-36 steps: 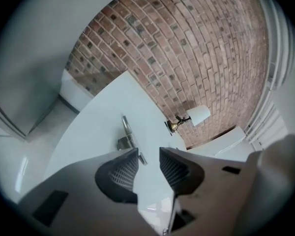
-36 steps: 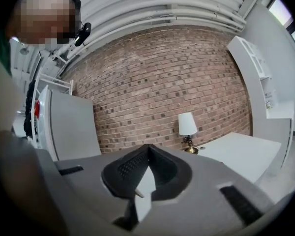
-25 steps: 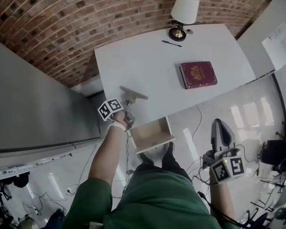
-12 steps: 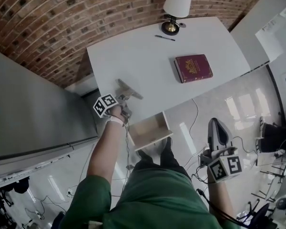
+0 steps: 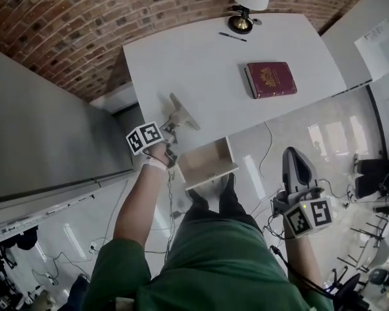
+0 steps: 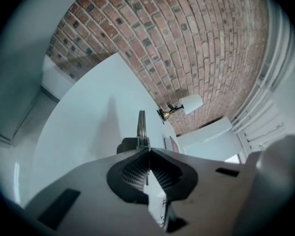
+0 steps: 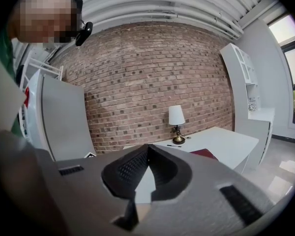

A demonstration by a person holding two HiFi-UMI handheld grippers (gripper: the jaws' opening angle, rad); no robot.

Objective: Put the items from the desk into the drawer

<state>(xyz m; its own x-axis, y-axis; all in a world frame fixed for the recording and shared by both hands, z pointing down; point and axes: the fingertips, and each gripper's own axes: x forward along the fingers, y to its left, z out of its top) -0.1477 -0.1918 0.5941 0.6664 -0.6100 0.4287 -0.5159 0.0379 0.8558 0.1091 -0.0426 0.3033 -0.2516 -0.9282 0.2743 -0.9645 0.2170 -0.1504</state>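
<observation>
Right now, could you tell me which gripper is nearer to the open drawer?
Left. The left gripper sits at the desk edge, just beside the drawer's left side. The right gripper hangs off to the drawer's right over the floor, clearly apart.

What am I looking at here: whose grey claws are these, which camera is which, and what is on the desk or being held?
There is no robot. A person holds a two-jaw gripper in each hand. The wide picture comes from a head camera looking down. The two round ones come from cameras riding on the grippers. On the white desk are a lamp, a pen and a dark red book. Below its front edge a drawer is open. The left gripper is shut on a thin flat object that I cannot identify, above the desk edge. The right gripper is shut and empty, low at the person's side.
</observation>
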